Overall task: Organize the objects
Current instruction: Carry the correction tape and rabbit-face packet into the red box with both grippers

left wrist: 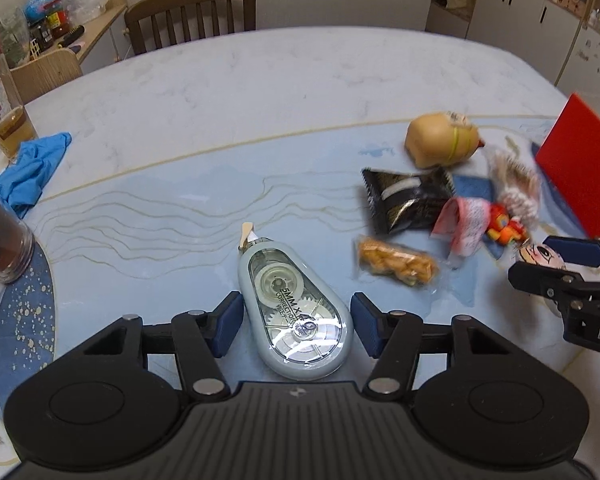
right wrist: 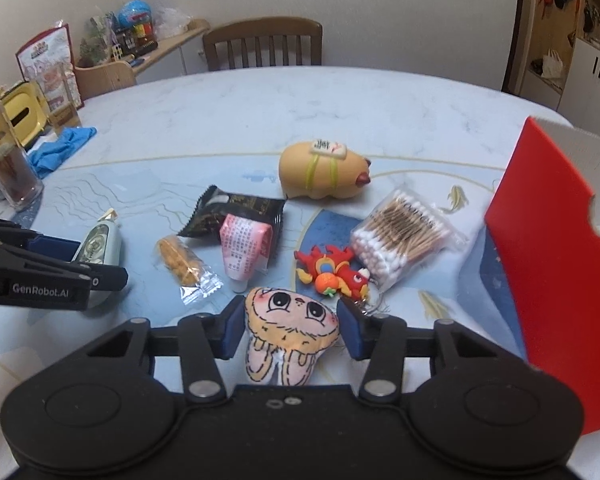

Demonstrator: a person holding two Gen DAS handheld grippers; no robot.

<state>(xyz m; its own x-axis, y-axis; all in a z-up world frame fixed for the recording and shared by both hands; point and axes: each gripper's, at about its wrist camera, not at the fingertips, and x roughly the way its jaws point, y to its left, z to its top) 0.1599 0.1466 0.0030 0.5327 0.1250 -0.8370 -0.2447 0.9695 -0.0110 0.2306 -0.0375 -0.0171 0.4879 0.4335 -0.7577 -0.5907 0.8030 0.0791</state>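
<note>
Blue-grey plastic correction tape [left wrist: 296, 312] — lies flat on the desk [left wrist: 228, 92], nose pointing away, between the pads of the left claw [left wrist: 296, 326]. The left pad touches its side; a sliver of gap shows at the right pad, so the grip looks closing rather than firm.

Plush doll [right wrist: 290, 336], cartoon face up — sits between the pads of the right claw [right wrist: 290, 330], both pads pressing its soft sides. Held near the head, probably because that is the widest, firmest part.

Loose items, clustered mid-desk, untouched:
- squeaky pig toy [right wrist: 324, 174], on its side
- black snack packet [right wrist: 232, 212], with a pink sachet [right wrist: 246, 250] overlapping it
- clear-wrapped biscuit bar [right wrist: 184, 266]
- red dragon keyring [right wrist: 334, 274], just beside the doll
- bag of cotton swabs [right wrist: 404, 236]

Red box [right wrist: 556, 264] — stands open at the right edge, likely the place meant for the sorted things; nothing visibly in it from here.

Blue glove [left wrist: 32, 172] and drinking glasses at the far left — apart from the cluster, seemingly not part of the sorting.
</note>
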